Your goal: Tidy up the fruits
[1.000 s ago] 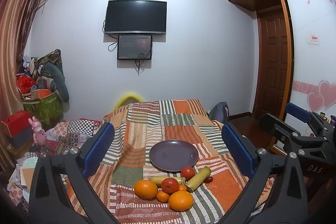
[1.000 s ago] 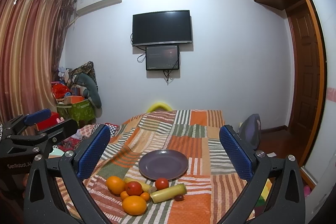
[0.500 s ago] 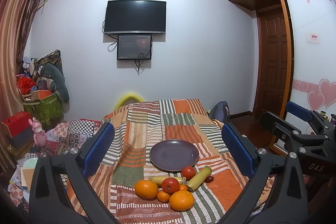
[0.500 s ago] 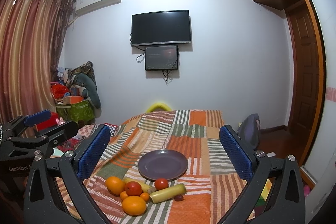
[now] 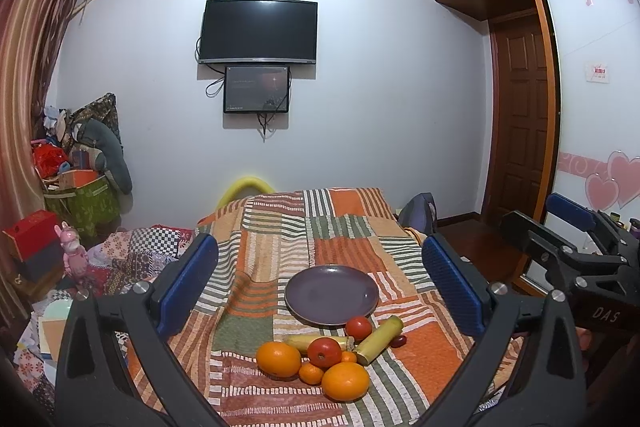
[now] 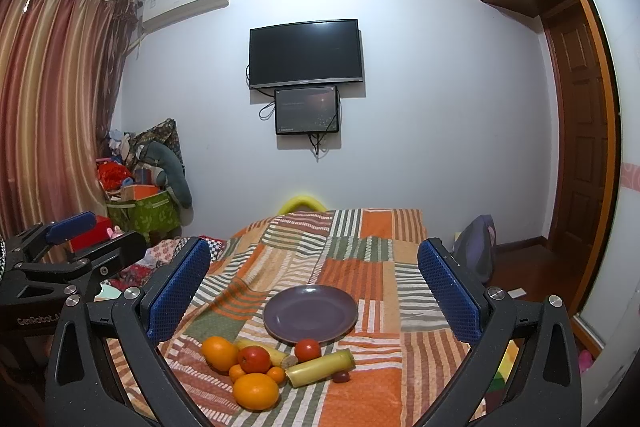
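An empty purple plate point(image 5: 331, 294) point(image 6: 310, 313) lies on the striped patchwork blanket point(image 5: 344, 227). In front of it is a cluster of fruit: two large oranges point(image 5: 278, 359) point(image 6: 256, 391), a red tomato point(image 5: 324, 352) point(image 6: 254, 359), another tomato point(image 5: 358, 327) point(image 6: 307, 349), small tangerines point(image 5: 311, 373), two pale yellow-green stalk pieces point(image 5: 378, 334) point(image 6: 321, 367) and a small dark red fruit point(image 5: 398, 340). My left gripper point(image 5: 320, 283) hovers open above and short of the fruit, nothing between its blue pads. My right gripper point(image 6: 314, 283) is likewise open and empty, held back from the pile.
The right gripper's body point(image 5: 576, 259) shows at the right edge of the left wrist view; the left gripper's body point(image 6: 60, 259) shows at the left of the right wrist view. Boxes, bags and toys point(image 5: 76, 187) crowd the left corner. A dark bag point(image 6: 476, 247) sits right of the bed.
Almost nothing differs; both views drift very slightly. The fruit and plate have not moved, and both grippers stay open.
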A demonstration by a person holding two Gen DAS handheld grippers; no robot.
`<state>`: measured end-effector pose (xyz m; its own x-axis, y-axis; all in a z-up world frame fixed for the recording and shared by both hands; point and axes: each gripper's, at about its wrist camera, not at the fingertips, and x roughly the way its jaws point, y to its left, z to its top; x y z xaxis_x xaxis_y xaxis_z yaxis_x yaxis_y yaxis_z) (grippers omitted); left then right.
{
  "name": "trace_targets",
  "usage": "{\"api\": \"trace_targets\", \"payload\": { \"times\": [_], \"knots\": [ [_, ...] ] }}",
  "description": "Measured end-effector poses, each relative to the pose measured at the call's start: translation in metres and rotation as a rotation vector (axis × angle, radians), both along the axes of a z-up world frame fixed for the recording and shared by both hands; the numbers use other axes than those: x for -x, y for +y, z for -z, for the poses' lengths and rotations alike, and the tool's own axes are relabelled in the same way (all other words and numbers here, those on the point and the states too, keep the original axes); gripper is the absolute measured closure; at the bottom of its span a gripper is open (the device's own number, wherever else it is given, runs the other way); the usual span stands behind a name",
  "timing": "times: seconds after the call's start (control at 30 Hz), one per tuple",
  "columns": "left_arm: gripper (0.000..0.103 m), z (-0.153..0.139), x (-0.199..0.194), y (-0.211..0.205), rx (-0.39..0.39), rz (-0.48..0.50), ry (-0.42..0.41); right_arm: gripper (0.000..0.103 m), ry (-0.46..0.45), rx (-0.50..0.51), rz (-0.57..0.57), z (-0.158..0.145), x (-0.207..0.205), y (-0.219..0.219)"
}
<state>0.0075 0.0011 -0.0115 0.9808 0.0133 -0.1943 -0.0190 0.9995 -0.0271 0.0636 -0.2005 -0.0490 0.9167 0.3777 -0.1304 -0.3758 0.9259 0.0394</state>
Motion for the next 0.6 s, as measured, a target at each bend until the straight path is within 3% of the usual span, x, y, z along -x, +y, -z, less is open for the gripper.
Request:
{"api": "trace_targets", "payload": {
  "times": [0.6],
  "knots": [
    [0.000, -0.0007, -0.0009, -0.0004, 0.004, 0.009, 0.002, 0.000, 0.003, -0.006, -0.008, -0.0007, 0.0015, -0.0005]
  ]
}}
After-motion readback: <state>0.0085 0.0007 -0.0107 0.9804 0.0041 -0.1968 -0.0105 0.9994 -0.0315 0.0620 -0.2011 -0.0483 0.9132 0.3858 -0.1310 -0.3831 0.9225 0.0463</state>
